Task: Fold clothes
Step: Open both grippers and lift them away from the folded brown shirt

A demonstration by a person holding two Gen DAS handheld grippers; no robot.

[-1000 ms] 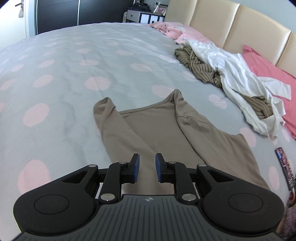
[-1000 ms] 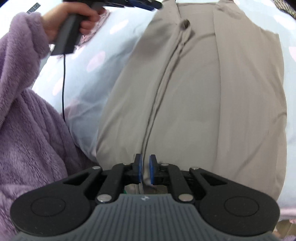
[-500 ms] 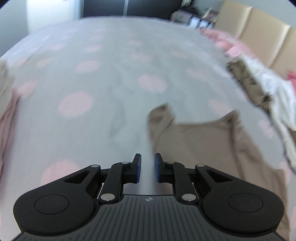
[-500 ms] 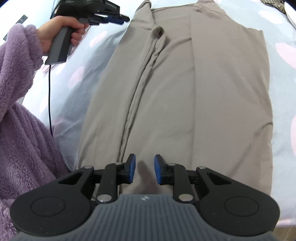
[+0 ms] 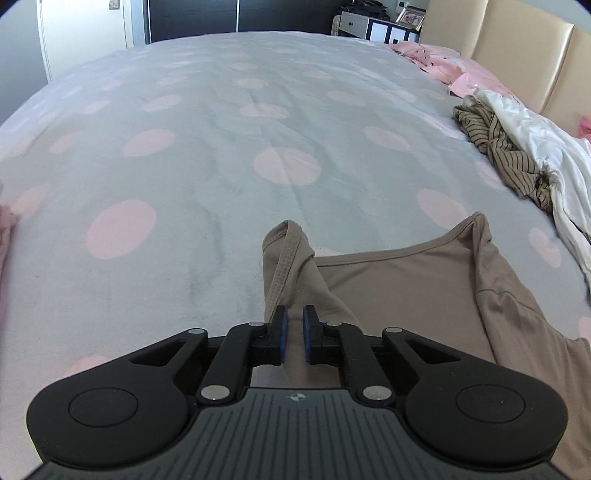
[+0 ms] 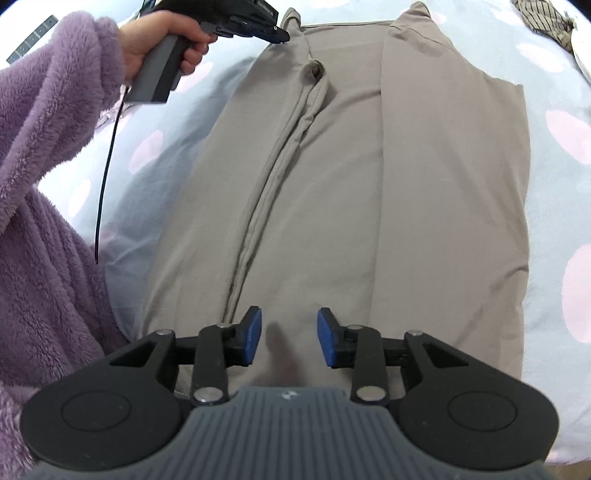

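Note:
A taupe top (image 6: 424, 192) lies flat on the bed with both sides folded inward, its neckline (image 5: 391, 254) far from me. My left gripper (image 5: 294, 338) sits at the top's left shoulder (image 5: 286, 258). Its jaws are closing, with a raised fold of that shoulder pinched between the blue pads (image 5: 282, 334). In the right wrist view the left gripper (image 6: 279, 33) is held by a hand at the same corner. My right gripper (image 6: 289, 334) hovers over the hem end, jaws opening, nothing between them; the cloth lies flat beneath.
The bedspread (image 5: 184, 155) is grey with pink dots. A heap of white and striped clothes (image 5: 517, 155) lies at the right by the beige headboard (image 5: 535, 55). A purple fleece sleeve (image 6: 48, 184) fills the left of the right wrist view.
The left gripper swung left off the cloth, then came back to the top's left shoulder and narrowed onto it. The right gripper let go of the hem fold and opened.

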